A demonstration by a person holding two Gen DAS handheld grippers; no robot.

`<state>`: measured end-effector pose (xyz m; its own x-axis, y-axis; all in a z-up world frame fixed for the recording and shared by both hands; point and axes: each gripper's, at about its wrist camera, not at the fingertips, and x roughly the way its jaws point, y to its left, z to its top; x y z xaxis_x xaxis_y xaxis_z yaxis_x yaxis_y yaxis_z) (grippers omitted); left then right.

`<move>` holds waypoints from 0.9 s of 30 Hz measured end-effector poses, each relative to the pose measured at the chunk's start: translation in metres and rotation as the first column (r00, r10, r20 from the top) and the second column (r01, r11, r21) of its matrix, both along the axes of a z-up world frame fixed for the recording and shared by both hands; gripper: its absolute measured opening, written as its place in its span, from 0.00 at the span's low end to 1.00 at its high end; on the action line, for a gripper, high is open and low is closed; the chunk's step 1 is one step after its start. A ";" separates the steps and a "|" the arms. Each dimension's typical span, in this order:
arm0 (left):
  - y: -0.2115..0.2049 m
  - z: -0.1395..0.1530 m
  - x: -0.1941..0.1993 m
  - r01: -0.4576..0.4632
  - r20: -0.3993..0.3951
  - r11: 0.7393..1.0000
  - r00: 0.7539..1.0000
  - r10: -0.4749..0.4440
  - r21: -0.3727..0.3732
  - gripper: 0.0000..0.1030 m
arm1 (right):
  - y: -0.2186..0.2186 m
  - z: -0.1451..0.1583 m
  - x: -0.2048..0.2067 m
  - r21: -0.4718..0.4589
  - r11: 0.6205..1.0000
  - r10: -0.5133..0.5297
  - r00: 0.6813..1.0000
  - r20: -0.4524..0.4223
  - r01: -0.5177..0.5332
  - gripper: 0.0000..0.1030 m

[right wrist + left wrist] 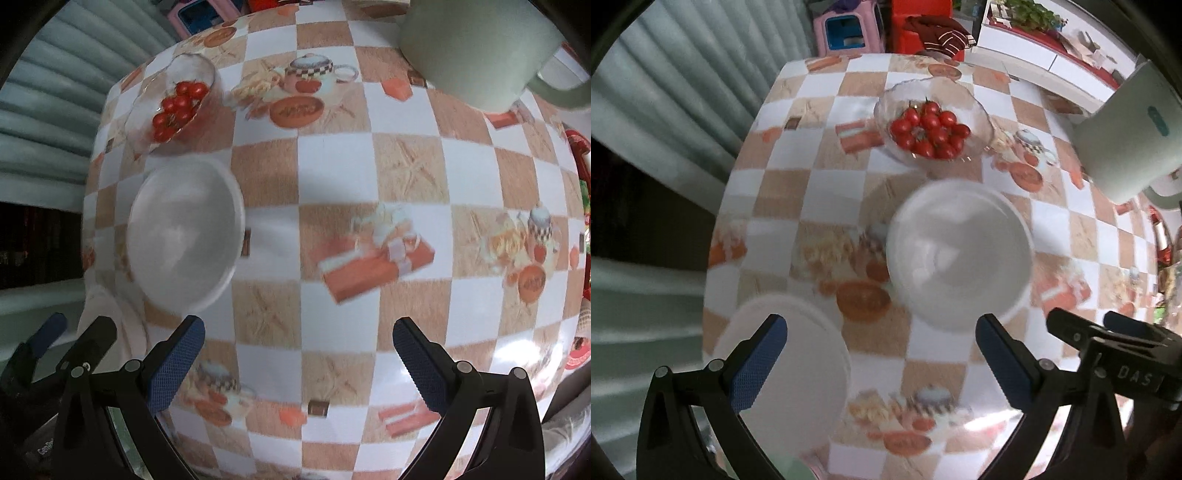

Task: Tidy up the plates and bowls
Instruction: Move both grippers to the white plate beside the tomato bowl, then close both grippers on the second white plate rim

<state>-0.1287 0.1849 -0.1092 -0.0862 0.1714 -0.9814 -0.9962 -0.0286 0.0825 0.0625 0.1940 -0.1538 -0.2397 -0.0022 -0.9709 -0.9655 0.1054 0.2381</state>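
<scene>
A white bowl (pixel 960 254) stands empty on the checked tablecloth, ahead of my left gripper (pixel 881 354), which is open and empty above the table. A white plate (pixel 786 365) lies at the near left edge, partly under the left finger. In the right wrist view the same white bowl (pixel 186 236) is at the left, and the white plate (pixel 107 325) shows as a sliver beside it. My right gripper (pixel 299 354) is open with nothing between its fingers, over bare cloth. The right gripper (pixel 1115 339) also shows at the lower right of the left wrist view.
A glass bowl of cherry tomatoes (pixel 932 125) sits beyond the white bowl, also seen as the glass bowl (pixel 177 103) at upper left. A pale green jug (pixel 476 51) stands at the far right. The table edge (pixel 716 236) drops off at the left toward a ribbed wall.
</scene>
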 end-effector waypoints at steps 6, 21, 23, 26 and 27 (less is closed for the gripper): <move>0.030 -0.023 0.001 0.057 -0.038 0.998 0.998 -0.057 -0.016 0.88 | 0.023 -0.014 0.001 0.024 1.000 -0.018 0.999 -0.027 0.019 1.00; 0.058 -0.082 0.009 0.130 -0.078 0.987 0.987 -0.138 -0.100 0.70 | 0.041 -0.044 -0.019 0.038 0.999 0.030 0.999 -0.028 -0.029 0.60; 0.059 -0.087 0.009 0.123 -0.083 0.987 0.988 -0.132 -0.103 0.70 | 0.042 -0.048 -0.023 0.031 0.999 0.041 0.999 -0.034 -0.040 0.56; 0.059 -0.090 0.008 0.104 -0.066 0.990 0.992 -0.111 -0.098 0.70 | 0.045 -0.051 -0.031 0.037 0.998 0.056 0.998 -0.029 -0.055 0.54; 0.059 -0.091 0.009 0.107 -0.065 0.989 0.991 -0.114 -0.097 0.70 | 0.045 -0.051 -0.034 0.044 0.997 0.067 0.997 -0.025 -0.066 0.51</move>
<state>-0.1198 0.2440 -0.2001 -0.1406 0.0918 -0.9858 -0.9845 0.0923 0.1490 0.0287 0.2392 -0.2045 -0.2661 0.0231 -0.9637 -0.9633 0.0299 0.2667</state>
